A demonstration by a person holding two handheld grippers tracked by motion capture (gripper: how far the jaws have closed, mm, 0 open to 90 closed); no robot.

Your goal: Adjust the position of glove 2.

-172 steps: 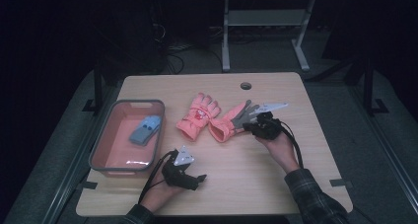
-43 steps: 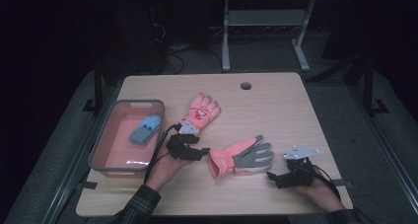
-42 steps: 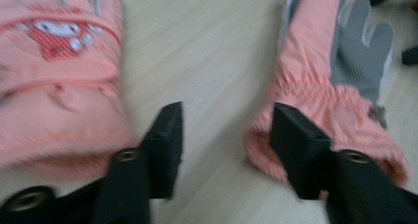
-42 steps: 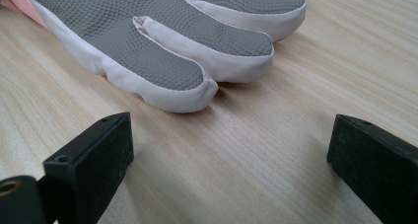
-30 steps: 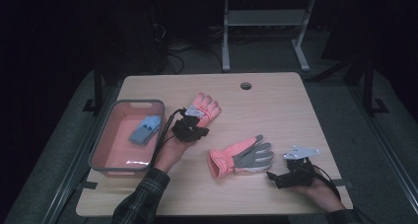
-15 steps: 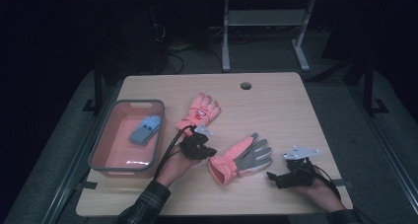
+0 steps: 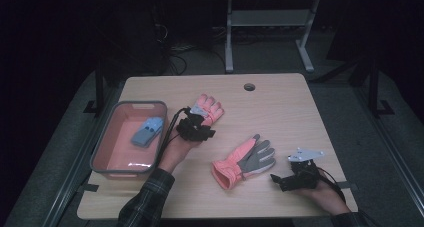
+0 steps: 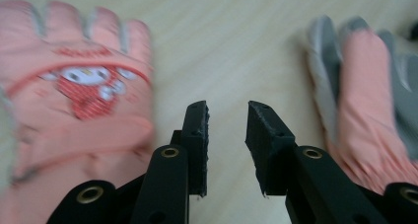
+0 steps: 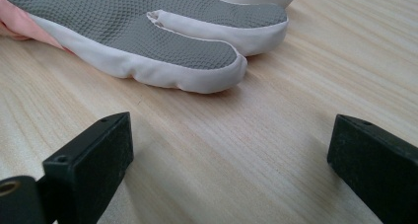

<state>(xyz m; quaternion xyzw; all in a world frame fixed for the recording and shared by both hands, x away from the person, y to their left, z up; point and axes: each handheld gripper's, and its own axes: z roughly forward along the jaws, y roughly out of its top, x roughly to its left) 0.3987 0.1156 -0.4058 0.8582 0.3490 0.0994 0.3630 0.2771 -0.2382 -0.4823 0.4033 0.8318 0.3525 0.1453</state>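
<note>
Left claw point(image 7: 200, 123): jaws just been opening, a narrow gap now, nothing between them, over the cuff of the pink cartoon glove point(image 7: 209, 107).
Right claw point(image 7: 280, 179): spread wide, empty, near the surface's point(image 7: 320, 117) front edge.
Grey-palmed glove point(image 7: 245, 162): mid-surface, bare wood all round.
Pink bin point(image 7: 102, 157): left edge, blue item point(image 7: 147, 131) inside.

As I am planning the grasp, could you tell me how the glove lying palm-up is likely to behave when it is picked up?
The palm-up glove looks padded and soft, so it would probably sag from wherever it is pinched. Its grey palm is textured, so the pads should hold it. Lying flat on the table, it should not roll.
</note>
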